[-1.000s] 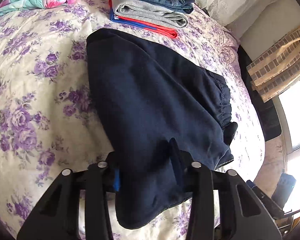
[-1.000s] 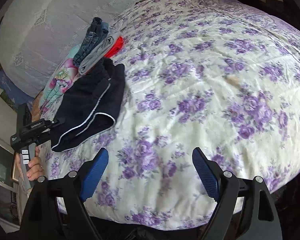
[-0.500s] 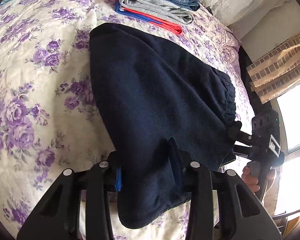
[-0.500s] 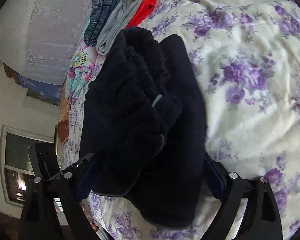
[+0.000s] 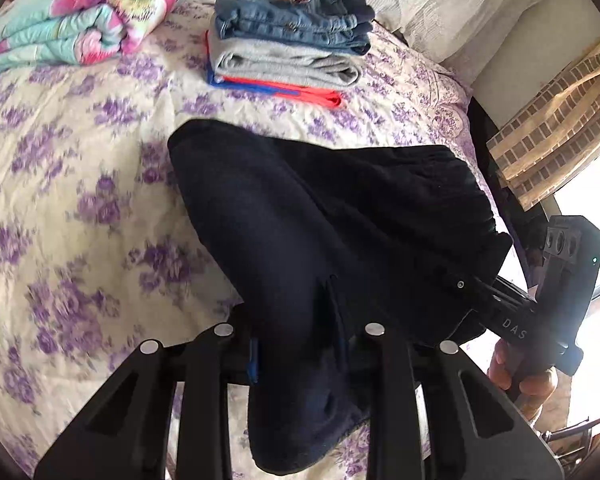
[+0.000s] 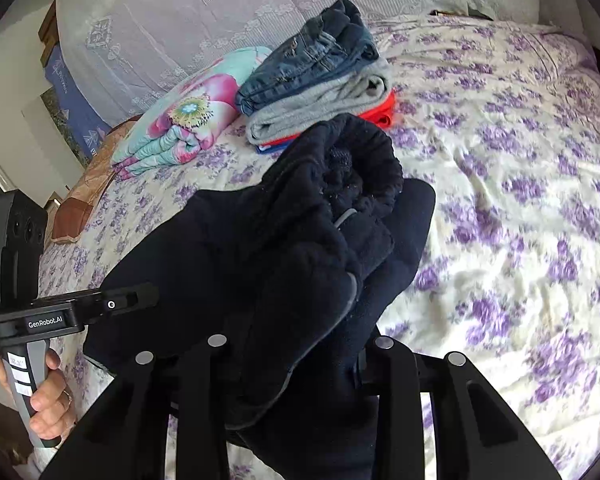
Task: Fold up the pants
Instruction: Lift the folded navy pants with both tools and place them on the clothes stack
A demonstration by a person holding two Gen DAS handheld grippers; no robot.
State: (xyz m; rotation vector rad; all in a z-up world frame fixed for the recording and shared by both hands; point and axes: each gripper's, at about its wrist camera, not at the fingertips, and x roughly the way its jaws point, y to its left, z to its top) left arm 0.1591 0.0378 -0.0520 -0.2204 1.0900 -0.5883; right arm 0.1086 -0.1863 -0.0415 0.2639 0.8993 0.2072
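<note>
navy fleece, thick and limp — the pants (image 5: 340, 216) sag from both grips and their far end rests on the flowered bed (image 5: 80, 184), just short of the stack of folded clothes (image 5: 288, 48). the left tool (image 5: 296, 356) has its jaws narrowed onto a fold of the dark cloth, the blue pads pressing it from both sides; those jaws have just been closing further with the fabric between them. the right tool (image 6: 288, 364) has also just been closing, and now pinches a bunched wad near the waistband end, the cloth spilling over and under its fingers. this garment looks soft and light, not slippery, not fragile, but bulky; it will drape and crumple rather than hold a crease. i judge the best holds to be at the edges, waistband corner in one tool and leg hem in the other — pinching single clean layers keeps the fold flat, while a wad like the right one may drag a lump into it.
</note>
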